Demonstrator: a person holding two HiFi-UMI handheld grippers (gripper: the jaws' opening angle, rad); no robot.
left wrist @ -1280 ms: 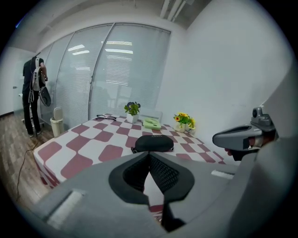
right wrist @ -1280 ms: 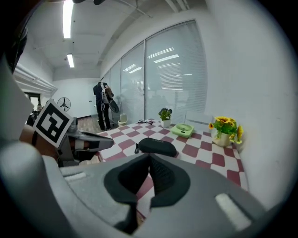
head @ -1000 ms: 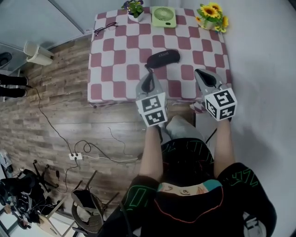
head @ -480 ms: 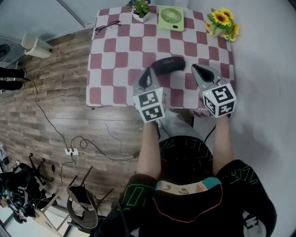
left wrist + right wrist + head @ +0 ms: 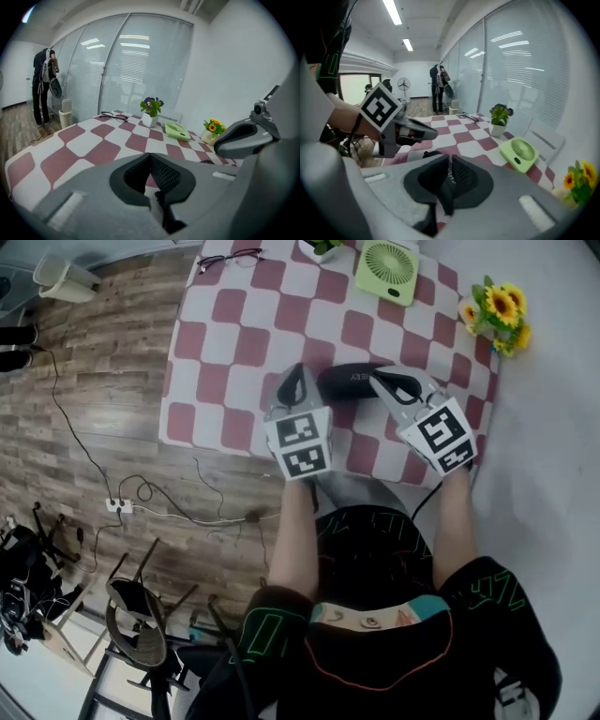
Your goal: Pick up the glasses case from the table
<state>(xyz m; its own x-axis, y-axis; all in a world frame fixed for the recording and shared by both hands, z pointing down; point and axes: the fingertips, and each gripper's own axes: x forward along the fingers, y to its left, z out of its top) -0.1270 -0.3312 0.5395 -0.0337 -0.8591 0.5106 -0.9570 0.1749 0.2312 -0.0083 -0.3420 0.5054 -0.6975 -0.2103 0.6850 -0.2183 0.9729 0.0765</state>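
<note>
Head view: I see the case (image 5: 349,381) lying on the table (image 5: 216,352), with the left gripper (image 5: 296,369) just left of it and the right gripper (image 5: 378,378) at its right end.
Left gripper view: jaws together, nothing between them.
Right gripper view: jaws together, with the case showing just beyond them.

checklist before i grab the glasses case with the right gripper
1. Case within reach: ok. The right gripper is at the right end of the case.
2. Right jaws open for the grasp: not ok. Their tips are together in the right gripper view, with the case showing past them.
3. Contact with the case: cannot tell.
4. Left gripper out of the way: ok. It is by the case's left end, jaws together, empty.
5. Clutter near the case: ok. The fan, glasses and flowers sit along the far edge.
</note>
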